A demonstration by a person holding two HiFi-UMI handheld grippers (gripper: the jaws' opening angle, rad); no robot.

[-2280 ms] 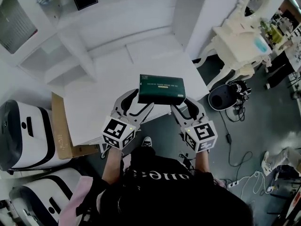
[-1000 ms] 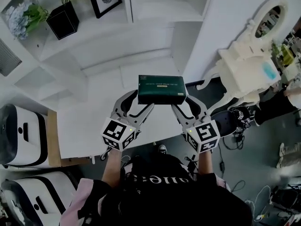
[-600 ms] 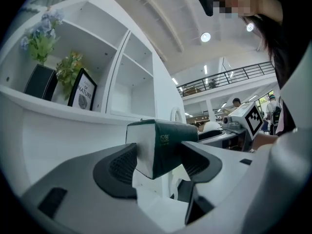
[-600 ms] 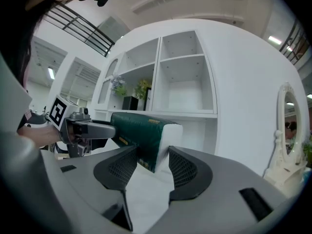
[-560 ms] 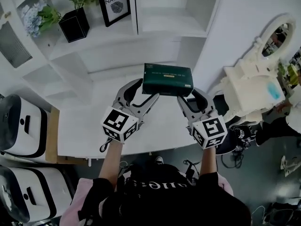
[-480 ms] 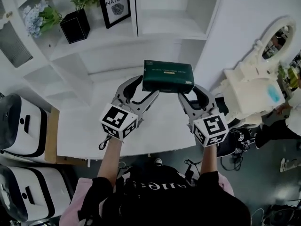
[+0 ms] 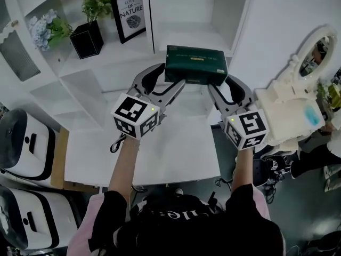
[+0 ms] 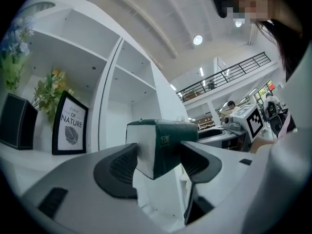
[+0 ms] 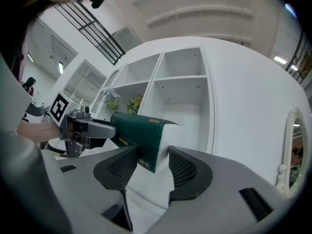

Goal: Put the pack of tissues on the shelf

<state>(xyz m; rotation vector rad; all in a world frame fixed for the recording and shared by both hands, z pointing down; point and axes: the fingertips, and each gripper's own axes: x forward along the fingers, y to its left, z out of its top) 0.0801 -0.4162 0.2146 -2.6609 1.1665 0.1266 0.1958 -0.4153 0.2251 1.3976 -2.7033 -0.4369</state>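
Observation:
The pack of tissues (image 7: 196, 64) is a dark green block with white ends, held level in the air between my two grippers. My left gripper (image 7: 168, 80) is shut on its left end, and my right gripper (image 7: 224, 84) is shut on its right end. The pack hangs in front of the lower edge of the white shelf unit's right-hand compartment (image 7: 192, 15). In the left gripper view the pack (image 8: 163, 145) sits between the pads of the left gripper (image 8: 158, 162). In the right gripper view the pack (image 9: 139, 133) is clamped in the right gripper (image 9: 152, 167), with open shelf compartments (image 9: 180, 96) behind.
A framed print (image 7: 132, 15), a black potted plant (image 7: 88, 36) and blue flowers (image 7: 45, 28) stand on the shelf's left side. A white table (image 7: 160, 148) lies below my arms. A white dressing table (image 7: 298, 100) stands at right, white-and-black cases (image 7: 21, 148) at left.
Both grippers have lifted the pack from just above the table up and forward to the shelf's level. The grip on both ends is unchanged.

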